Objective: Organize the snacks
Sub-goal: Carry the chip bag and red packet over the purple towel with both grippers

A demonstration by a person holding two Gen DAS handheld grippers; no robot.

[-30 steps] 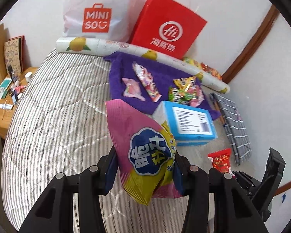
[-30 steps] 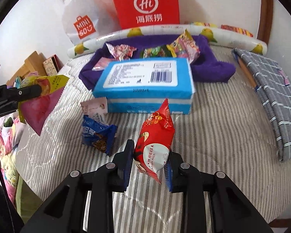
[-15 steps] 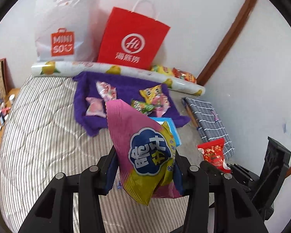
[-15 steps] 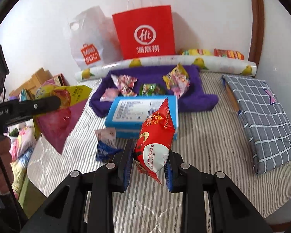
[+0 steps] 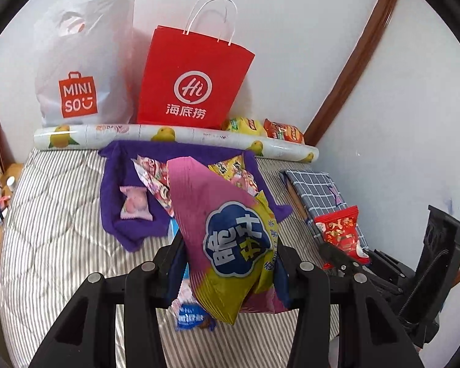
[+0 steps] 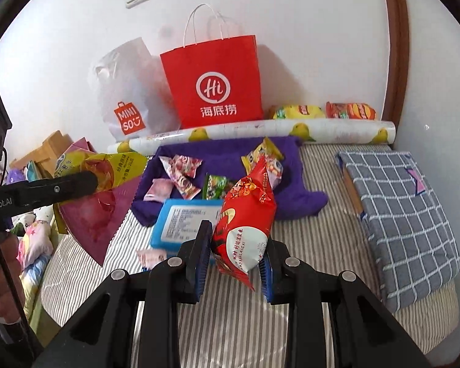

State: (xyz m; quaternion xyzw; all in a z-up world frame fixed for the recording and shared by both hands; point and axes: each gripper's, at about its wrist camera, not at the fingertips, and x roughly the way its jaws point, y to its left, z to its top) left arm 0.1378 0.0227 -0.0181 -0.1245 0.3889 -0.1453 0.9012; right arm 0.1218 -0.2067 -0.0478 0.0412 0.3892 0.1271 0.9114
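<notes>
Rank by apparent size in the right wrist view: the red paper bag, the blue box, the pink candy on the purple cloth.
1. Red paper bag, largest.
2. Blue box; the red snack covers part of it.
3. Pink candy, smallest.

A bed (image 6: 322, 239) with a grey-striped quilted cover carries everything. Directly on it lie a purple towel (image 6: 227, 156) (small snack packets rest on that), a blue box (image 6: 184, 224) overlapping the towel's near edge, a small blue packet (image 5: 193, 317), a checked grey folded cloth (image 6: 404, 211) at the right side, and a lemon-printed roll (image 6: 291, 130) along the wall.
</notes>
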